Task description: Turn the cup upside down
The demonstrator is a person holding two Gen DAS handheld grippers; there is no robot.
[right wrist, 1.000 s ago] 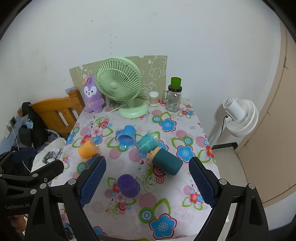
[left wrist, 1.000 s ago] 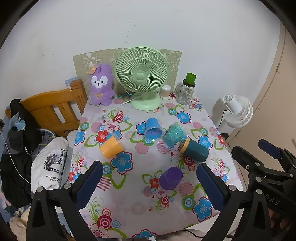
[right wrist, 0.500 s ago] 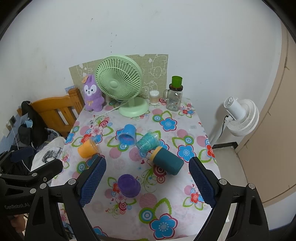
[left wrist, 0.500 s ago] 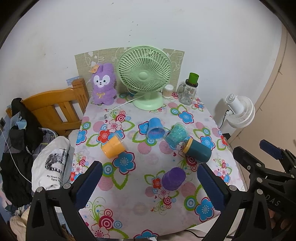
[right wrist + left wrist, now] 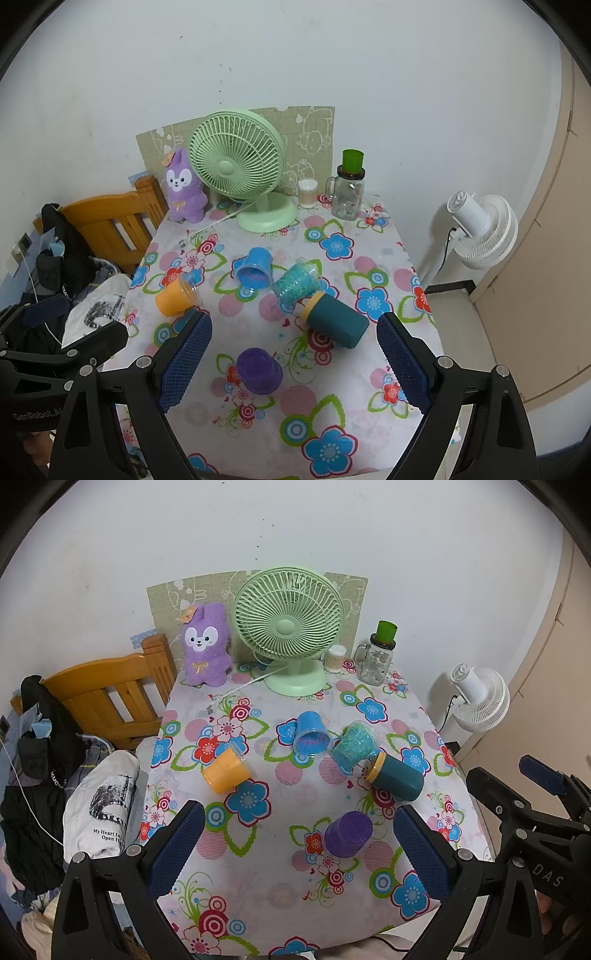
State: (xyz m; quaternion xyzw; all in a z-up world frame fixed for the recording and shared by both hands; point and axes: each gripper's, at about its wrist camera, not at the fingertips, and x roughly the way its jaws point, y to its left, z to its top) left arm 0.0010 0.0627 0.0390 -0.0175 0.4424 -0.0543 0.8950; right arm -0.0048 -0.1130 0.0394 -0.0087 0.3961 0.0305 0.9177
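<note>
I hold both grippers, left point(image 5: 295, 849) and right point(image 5: 293, 363), spread wide and empty above the purple cup point(image 5: 259, 370) between their fingers.

Floral-clothed table point(image 5: 258, 878) carries cups point(image 5: 348, 833), fan point(image 5: 290, 624), plush point(image 5: 205, 645).

Bright even light, sharp, fisheye-warped edges

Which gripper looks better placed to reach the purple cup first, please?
Probably the right gripper: the purple cup sits between its open fingers, while it lies off to the right side of the left gripper.
</note>
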